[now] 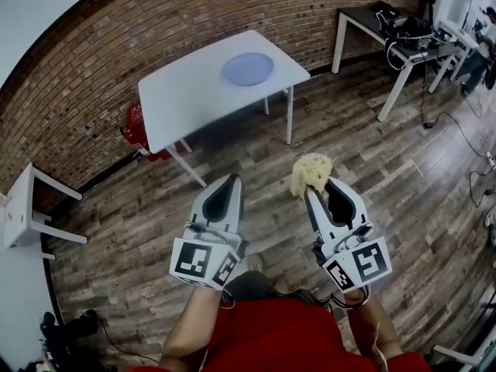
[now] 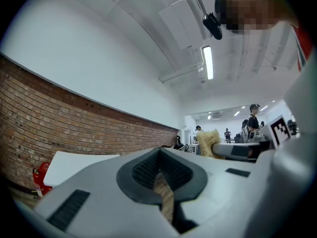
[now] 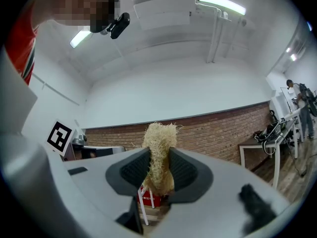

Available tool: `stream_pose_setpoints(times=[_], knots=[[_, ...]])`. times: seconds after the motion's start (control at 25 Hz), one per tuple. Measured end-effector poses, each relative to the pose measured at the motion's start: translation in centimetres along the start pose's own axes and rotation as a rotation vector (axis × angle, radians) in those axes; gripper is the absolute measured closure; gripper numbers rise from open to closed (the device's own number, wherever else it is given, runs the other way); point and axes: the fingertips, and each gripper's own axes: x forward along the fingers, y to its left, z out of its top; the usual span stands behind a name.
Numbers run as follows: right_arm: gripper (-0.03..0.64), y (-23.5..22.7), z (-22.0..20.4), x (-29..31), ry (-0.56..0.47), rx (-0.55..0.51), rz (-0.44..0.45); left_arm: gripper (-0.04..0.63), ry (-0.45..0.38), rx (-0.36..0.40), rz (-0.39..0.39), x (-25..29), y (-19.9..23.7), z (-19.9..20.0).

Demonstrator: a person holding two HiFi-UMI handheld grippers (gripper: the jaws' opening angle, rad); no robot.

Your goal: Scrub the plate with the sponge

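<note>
Sponge (image 3: 159,152): a pale, straw-coloured wad of fibres, held upright in the right hand-held gripper (image 1: 320,187). Its frayed top stands clear beyond the jaw tips and its lower part hangs below the pads.
Right hand-held gripper state: the jaws pinch the sponge's middle and squeeze it narrow there.
Sponge handling: it looks light, soft and springy. It gives under the pads, so the hold looks secure, but the free tuft will probably bend when pushed on a surface. Scrubbing with the tuft beyond the tips should keep the hard jaws off the plate.
Left hand-held gripper (image 1: 230,180): the jaws are pressed together with nothing between them. Only wood planks show through the slit behind the pads.
Floor (image 1: 256,157): wood planks. Both hand-held grippers are held out over it, well apart from the counter.
Counter (image 1: 186,99): white, standing ahead near the brick wall (image 1: 116,45).
Plate (image 1: 248,69): pale blue and round, lying flat toward the counter's far right part, with nothing seen on it.
Plate handling: it looks stiff and smooth, so it may slide under scrubbing. The empty left hand-held gripper could steady it at the rim. Its material cannot be told, so treat it as breakable.
Stage: scrubbing has not begun, and the sponge is nowhere near the plate.
</note>
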Motion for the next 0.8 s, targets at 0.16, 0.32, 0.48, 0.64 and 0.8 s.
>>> stream_pose_setpoints(times=[0.16,0.32,0.48,0.64,0.8], knots=[[0.497,-1.2,-0.2,1.3,-0.005,0.001,0.000,0.581,-0.002,0.009,0.007,1.3,0.8,-0.1],[0.497,-2.4,-0.7,3.1,-0.003,-0.008,0.002,0.581,-0.008,0.009,0.010,3.4,2.1,-0.5],[0.497,-4.0,-0.9,6.4,-0.002,-0.026,0.001,0.581,-0.021,0.003,0.008,6.4,4.4,-0.6],[0.497,-6.2,-1.4,11.2,0.009,-0.038,0.003,0.581,-0.025,-0.008,0.010,10.5,7.7,-1.0],[0.497,-8.5,-2.0,16.8,0.020,-0.040,0.006,0.581,-0.015,-0.013,0.016,15.1,11.8,-1.4]])
